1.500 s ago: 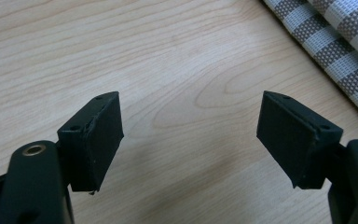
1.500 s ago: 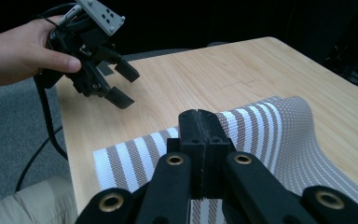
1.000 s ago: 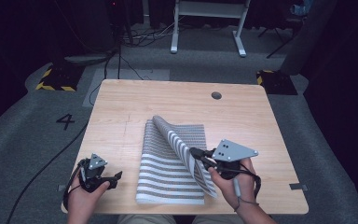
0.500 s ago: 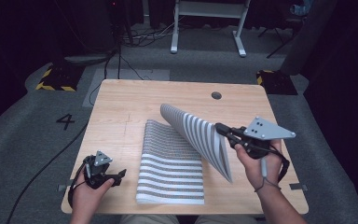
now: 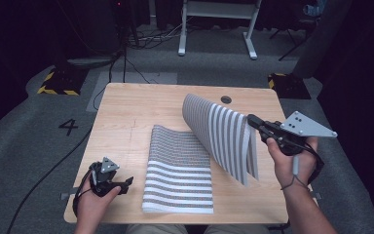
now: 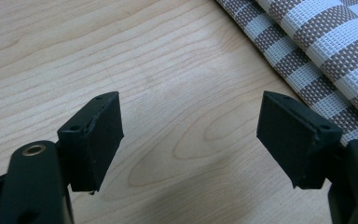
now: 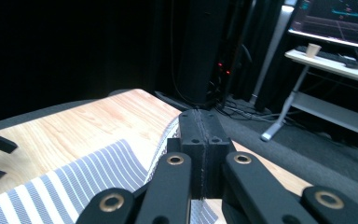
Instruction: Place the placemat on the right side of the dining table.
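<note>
Right tongs [image 5: 251,120] are clamped on the edge of a striped cloth [image 5: 180,165], their two black jaws pressed flat together in the right gripper view with the fabric emerging just below them. They hold that edge up above the right half of the wooden surface [image 5: 126,112], so the raised flap stands tilted, its stripes running across it, while the other half of the cloth lies flat near the middle of the surface toward the person's side. Left tongs [image 5: 126,181] rest low at the near left corner, just beside the flat cloth's left edge but apart from it. Their jaws stand wide in the left gripper view, with bare wood between them and the striped weave at the upper right.
</note>
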